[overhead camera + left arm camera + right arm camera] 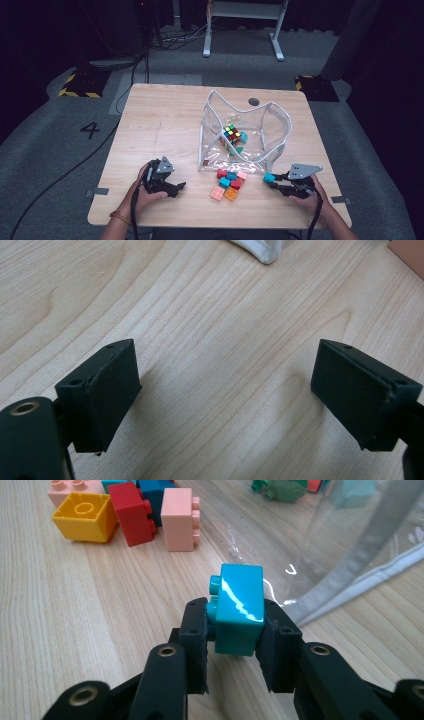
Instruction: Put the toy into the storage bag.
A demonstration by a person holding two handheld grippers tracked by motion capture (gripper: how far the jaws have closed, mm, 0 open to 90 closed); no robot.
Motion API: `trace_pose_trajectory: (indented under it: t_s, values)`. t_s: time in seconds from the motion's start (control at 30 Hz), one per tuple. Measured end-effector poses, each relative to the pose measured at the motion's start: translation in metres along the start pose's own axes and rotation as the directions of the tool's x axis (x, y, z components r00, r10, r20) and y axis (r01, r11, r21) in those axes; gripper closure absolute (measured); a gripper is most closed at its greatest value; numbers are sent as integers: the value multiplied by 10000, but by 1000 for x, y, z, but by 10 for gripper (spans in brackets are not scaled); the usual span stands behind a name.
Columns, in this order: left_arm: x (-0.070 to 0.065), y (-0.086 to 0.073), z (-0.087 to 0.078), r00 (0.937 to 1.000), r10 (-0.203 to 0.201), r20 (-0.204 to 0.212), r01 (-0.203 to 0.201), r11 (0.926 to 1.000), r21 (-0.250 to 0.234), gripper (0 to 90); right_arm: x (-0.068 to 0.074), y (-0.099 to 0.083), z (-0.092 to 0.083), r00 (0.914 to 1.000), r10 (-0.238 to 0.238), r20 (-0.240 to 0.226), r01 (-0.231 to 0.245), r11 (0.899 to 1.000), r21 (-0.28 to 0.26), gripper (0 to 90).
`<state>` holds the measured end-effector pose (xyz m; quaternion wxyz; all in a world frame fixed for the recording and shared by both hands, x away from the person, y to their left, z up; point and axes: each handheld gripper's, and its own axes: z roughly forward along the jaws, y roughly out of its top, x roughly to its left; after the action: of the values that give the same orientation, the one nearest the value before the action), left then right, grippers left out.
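Across the middle of the high view, the light wooden table (165,125) carries a clear plastic zip pouch with grey edging (245,132), standing open right of centre with a multicoloured puzzle cube (231,133) inside. Below the pouch lies a small heap of coloured plastic building bricks (229,184). At lower right, the right gripper (235,645) pinches a turquoise plastic brick (240,607), its jaws pressed against both sides; at lower left, the left gripper (225,395) rests with jaws spread over bare wood.

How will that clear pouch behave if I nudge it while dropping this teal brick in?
The clear pouch looks like thin film with a soft grey trim, so it will probably buckle. With a puzzle cube inside, it may slide less. The teal brick sits firmly in the right claw.
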<state>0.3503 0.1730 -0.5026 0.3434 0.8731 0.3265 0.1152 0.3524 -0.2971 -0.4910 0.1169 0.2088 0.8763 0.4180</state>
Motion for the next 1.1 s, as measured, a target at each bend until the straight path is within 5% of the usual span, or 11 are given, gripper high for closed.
trace_pose_trajectory:
  t_s: [0.67, 1.1]
  values:
    - [0, 0, 0, 10000, -2, -20, 2, 10000, -6, 123, -21, -6, -23, 9955, 415, 847, -406, 9991, -123, 681]
    - [0, 0, 0, 10000, -24, -20, 24, 10000, -23, 122, -42, 2, -45, 9804, 1074, 1651, -999, 9936, -531, 682]
